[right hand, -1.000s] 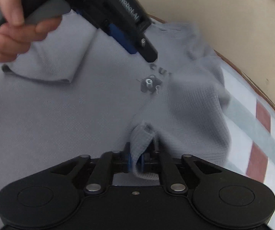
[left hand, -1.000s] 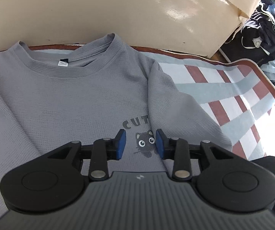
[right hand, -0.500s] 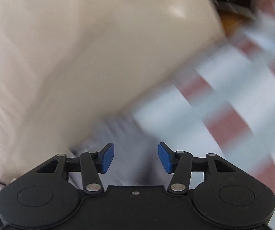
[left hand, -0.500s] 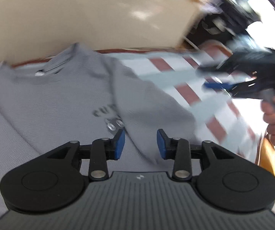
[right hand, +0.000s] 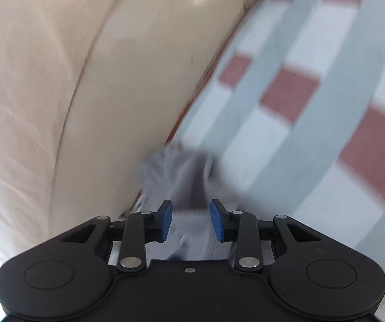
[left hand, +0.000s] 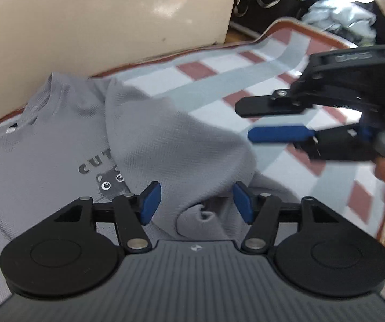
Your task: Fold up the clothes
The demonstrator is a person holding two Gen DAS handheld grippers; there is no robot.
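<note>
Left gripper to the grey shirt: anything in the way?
Nothing visible. The left gripper stands open directly over the shirt, at its folded-in sleeve. The right gripper, jaws just closed partway on nothing, hangs off to the side above the checked mat, clear of that path.

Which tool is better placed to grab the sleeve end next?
Left, probably: the sleeve end lies just ahead of the left tool; the right tool, jaws just closing empty, is over the mat.
</note>
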